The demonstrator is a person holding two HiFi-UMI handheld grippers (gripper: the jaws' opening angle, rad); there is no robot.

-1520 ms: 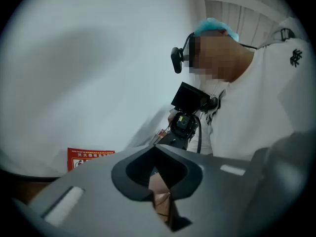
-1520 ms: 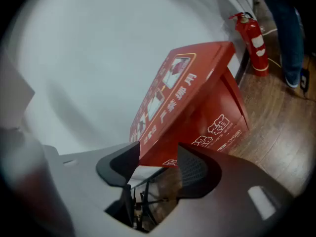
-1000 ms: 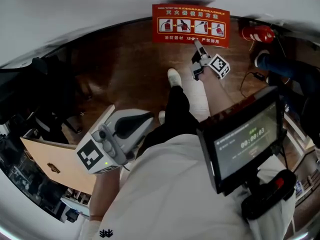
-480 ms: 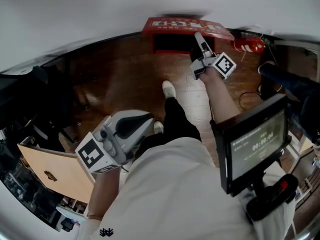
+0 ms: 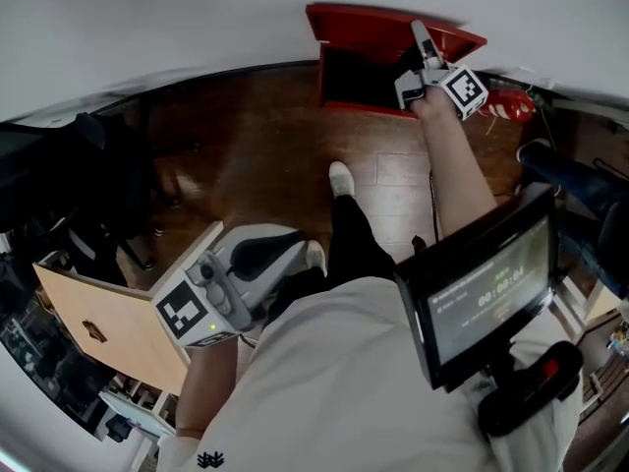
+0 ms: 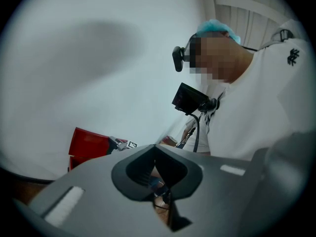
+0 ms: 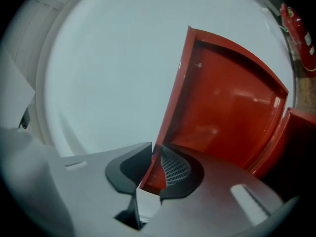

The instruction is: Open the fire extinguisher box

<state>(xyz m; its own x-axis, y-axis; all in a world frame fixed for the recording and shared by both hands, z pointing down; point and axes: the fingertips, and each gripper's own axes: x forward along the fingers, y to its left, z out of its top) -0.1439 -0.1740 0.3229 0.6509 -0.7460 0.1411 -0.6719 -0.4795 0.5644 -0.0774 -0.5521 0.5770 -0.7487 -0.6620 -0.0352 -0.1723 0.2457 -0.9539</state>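
The red fire extinguisher box (image 5: pixel 339 101) stands on the wooden floor against the white wall, its dark inside showing. Its lid (image 5: pixel 393 23) is swung up toward the wall. My right gripper (image 5: pixel 423 39) is shut on the lid's front edge at its right end. In the right gripper view the thin red lid (image 7: pixel 227 102) runs straight between the pads of the right gripper (image 7: pixel 153 157). My left gripper (image 5: pixel 285 244) hangs near the person's waist, jaws together and empty. The left gripper (image 6: pixel 156 147) points toward the far-off red box (image 6: pixel 89 144).
A red fire extinguisher (image 5: pixel 506 104) lies on the floor right of the box. A chest-mounted screen (image 5: pixel 482 283) juts out at lower right. A cardboard box (image 5: pixel 108 323) and dark furniture (image 5: pixel 69 165) sit to the left. The person's shoe (image 5: pixel 341 177) is before the red box.
The lid, flat with its printed label up a second ago, has swung up and back. My right gripper closed on its edge and rose toward the wall. The left gripper stayed put.
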